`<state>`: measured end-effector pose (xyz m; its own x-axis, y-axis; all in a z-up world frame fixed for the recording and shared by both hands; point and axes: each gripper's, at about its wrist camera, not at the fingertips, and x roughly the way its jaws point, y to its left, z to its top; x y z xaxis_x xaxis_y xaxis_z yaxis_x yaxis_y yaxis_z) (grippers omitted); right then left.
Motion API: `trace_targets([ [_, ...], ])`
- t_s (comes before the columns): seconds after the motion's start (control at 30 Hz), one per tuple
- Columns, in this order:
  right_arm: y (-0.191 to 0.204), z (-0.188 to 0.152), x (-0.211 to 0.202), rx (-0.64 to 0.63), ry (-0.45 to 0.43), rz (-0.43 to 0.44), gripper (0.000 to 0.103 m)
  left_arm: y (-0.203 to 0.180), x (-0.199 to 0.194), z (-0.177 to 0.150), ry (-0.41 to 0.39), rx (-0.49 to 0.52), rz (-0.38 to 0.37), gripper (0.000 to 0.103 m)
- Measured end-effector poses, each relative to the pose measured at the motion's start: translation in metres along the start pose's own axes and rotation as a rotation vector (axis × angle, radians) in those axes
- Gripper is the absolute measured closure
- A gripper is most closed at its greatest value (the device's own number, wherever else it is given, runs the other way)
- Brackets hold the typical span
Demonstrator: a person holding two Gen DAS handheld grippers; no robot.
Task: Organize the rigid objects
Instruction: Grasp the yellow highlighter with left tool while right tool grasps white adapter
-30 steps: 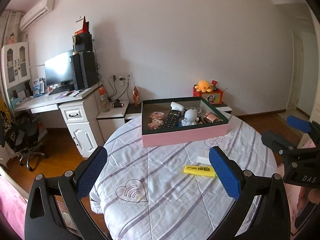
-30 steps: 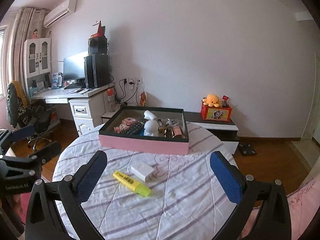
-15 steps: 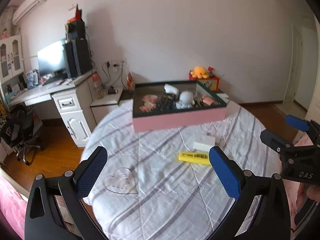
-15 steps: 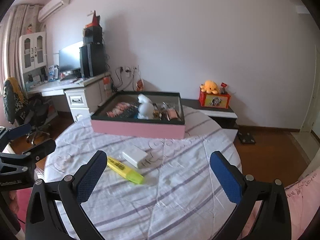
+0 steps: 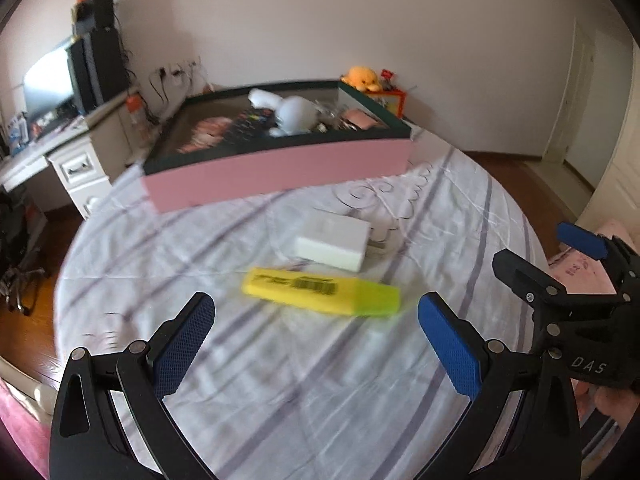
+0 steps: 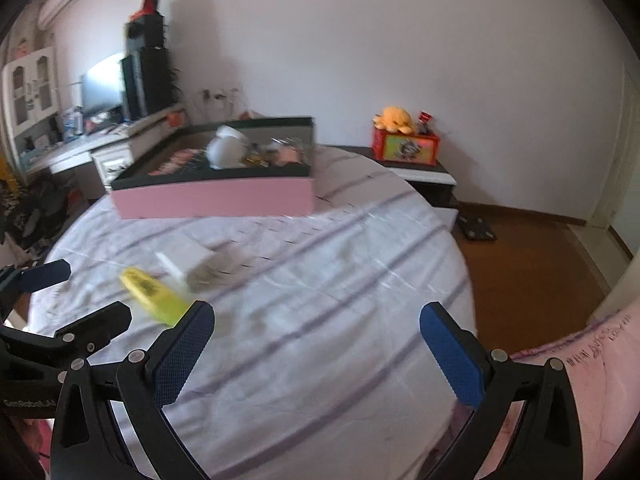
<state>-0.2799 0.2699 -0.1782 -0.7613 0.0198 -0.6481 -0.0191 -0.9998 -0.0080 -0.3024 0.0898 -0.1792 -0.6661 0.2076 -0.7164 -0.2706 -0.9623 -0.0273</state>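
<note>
Both grippers have dropped closer: left gripper (image 5: 316, 338), fingers wide open, lines up on the highlighter (image 5: 320, 291); right gripper (image 6: 318, 352) open, empty.

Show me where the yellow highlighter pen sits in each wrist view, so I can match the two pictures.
Left wrist view: the yellow highlighter pen lies centre frame on the striped tablecloth, just beyond the open left hand-held gripper.
Right wrist view: the pen is at lower left, blurred, beside the right hand-held gripper's left finger.
Shared landmark: the white rectangular charger block lies just behind the pen in both.
</note>
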Motion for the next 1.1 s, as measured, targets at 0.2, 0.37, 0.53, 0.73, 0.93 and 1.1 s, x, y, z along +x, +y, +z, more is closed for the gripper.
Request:
trace_targets([
  [0.2,-0.024,-0.003,0.015,0.029,0.029,0.009,0.0,-0.008,0.035,0.006,0.069,-0.042,0.022,0.0],
  [0.37,-0.023,-0.003,0.022,0.018,0.043,0.028,0.0,0.005,0.05,0.003,0.119,-0.094,0.072,0.0],
  [0.53,-0.004,0.0,0.026,-0.018,0.045,0.06,0.0,0.024,0.043,-0.008,0.132,-0.079,0.131,0.0],
  [0.73,0.032,0.005,0.031,-0.113,0.05,0.1,0.0,0.065,0.026,-0.021,0.135,-0.127,0.183,0.0],
  [0.93,0.08,0.016,0.054,-0.265,0.079,0.171,0.0,0.095,0.017,-0.03,0.125,-0.174,0.213,0.0],
  [1.1,0.105,0.027,0.084,-0.356,0.15,0.214,0.01,0.096,0.016,-0.029,0.111,-0.155,0.19,0.0],
])
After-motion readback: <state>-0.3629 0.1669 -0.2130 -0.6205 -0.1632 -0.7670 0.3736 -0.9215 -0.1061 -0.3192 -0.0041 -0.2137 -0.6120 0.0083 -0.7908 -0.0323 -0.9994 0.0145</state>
